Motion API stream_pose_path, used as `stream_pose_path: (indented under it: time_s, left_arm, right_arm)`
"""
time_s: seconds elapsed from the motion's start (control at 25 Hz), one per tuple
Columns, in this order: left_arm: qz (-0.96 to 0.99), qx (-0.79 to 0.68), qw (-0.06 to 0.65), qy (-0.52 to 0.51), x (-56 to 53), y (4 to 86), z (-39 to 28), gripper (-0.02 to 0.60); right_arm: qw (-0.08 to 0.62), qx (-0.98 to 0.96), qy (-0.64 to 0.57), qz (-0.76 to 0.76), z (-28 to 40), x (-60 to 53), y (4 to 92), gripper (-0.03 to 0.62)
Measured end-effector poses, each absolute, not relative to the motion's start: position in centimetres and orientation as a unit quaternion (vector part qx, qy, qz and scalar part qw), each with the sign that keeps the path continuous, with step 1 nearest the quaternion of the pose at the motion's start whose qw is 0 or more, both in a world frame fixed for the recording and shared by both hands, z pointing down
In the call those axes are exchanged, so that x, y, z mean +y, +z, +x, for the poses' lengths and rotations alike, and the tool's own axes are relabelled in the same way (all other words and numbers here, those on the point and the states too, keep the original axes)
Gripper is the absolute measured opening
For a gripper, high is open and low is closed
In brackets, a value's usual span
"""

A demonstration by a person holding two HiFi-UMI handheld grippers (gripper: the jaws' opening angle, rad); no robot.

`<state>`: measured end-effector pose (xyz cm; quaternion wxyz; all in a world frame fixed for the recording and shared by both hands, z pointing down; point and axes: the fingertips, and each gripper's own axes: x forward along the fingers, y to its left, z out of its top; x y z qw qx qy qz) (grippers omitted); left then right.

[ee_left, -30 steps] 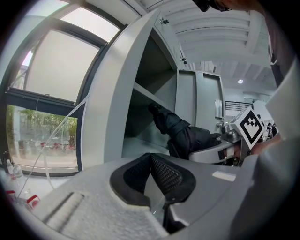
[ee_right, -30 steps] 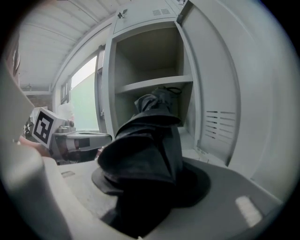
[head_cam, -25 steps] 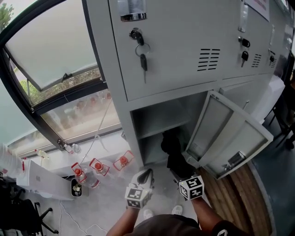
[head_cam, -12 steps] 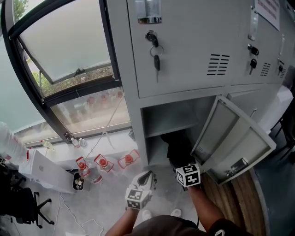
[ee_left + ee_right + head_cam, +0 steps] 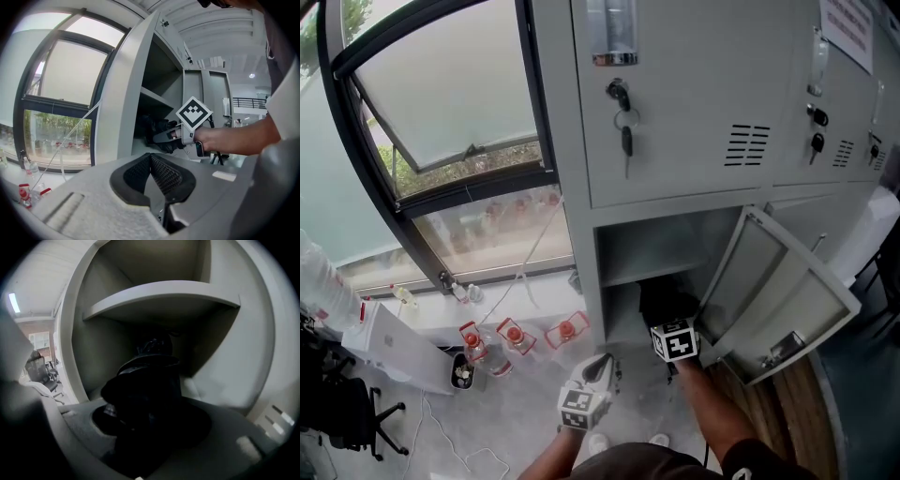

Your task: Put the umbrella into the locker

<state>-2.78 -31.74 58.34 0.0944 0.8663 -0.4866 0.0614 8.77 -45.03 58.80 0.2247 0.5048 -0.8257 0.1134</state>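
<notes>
The black folded umbrella (image 5: pixel 664 298) is in my right gripper (image 5: pixel 669 319), whose jaws are shut on it. Its far end reaches into the lower compartment of the grey locker (image 5: pixel 675 178), under the inner shelf (image 5: pixel 649 268). In the right gripper view the umbrella (image 5: pixel 147 380) fills the gap between the jaws and points at the dark back wall below the shelf (image 5: pixel 159 291). My left gripper (image 5: pixel 596 366) hangs lower left of the opening, shut and empty. The left gripper view shows its pads (image 5: pixel 164 174) meeting, with the right gripper (image 5: pixel 164 137) and umbrella (image 5: pixel 151 127) beyond.
The locker door (image 5: pixel 778 295) stands swung open to the right of my right hand. A key bunch (image 5: pixel 625 133) hangs from the upper door's lock. Red-capped bottles (image 5: pixel 514 337) sit on the floor at left, below a tilted window (image 5: pixel 441 94). An office chair (image 5: pixel 337 422) stands at far left.
My right gripper has carried the umbrella forward and up, from in front of the locker into the lower compartment's mouth. The left gripper has stayed about where it was.
</notes>
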Motion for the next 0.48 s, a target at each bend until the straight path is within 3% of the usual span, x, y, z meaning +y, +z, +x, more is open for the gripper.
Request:
stream_pose_path:
  time_s: [0.48]
  left_arm:
    - [0.864, -0.49, 0.097, 0.062, -32.3, 58.5, -2.3, 0.005]
  right_arm:
    - [0.278, -0.812, 0.119, 0.5, 8.5, -47.2, 60.4, 0.25]
